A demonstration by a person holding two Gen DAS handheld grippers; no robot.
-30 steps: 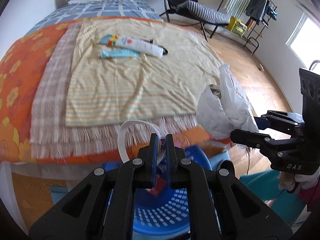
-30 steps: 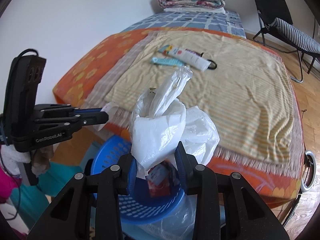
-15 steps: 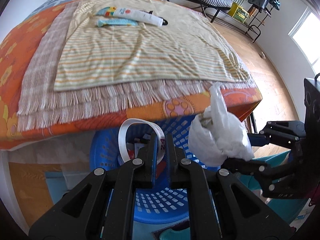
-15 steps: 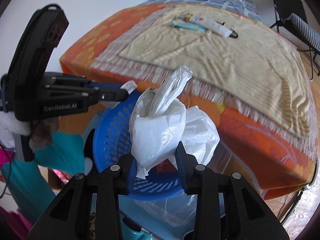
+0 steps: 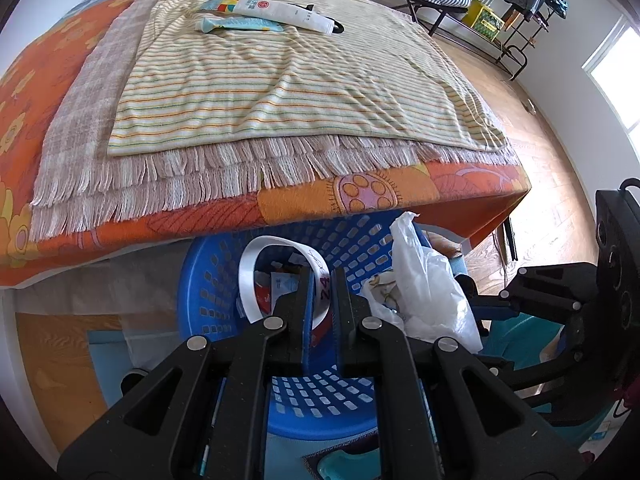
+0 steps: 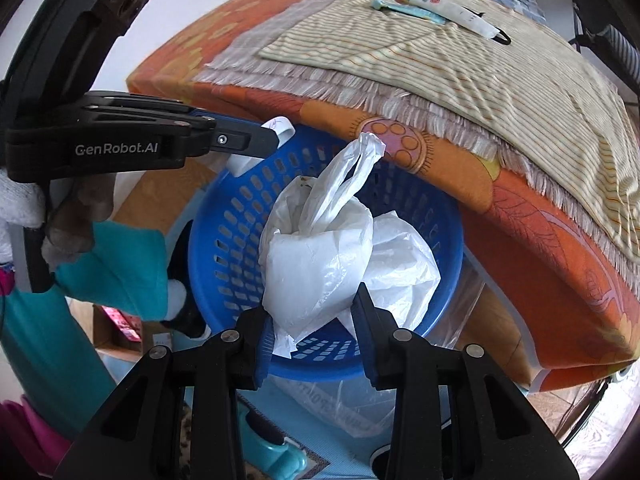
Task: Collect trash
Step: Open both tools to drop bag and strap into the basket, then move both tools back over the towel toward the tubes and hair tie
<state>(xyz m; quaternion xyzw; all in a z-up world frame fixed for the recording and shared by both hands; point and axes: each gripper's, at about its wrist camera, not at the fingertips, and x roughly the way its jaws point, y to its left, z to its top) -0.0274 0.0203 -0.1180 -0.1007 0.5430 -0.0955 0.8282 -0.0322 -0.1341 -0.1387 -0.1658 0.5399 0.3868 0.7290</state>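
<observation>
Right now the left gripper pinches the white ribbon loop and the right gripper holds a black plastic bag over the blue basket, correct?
Not quite: the plastic bag in the right gripper is white, as the right wrist view shows. The left gripper does pinch the ribbon loop over the blue basket.

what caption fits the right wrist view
Right gripper holds a white plastic bag above the blue basket.

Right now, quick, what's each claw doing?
Left claw: closed on the white strip, above the blue basket.
Right claw: holding the white plastic bag over the basket.
</observation>
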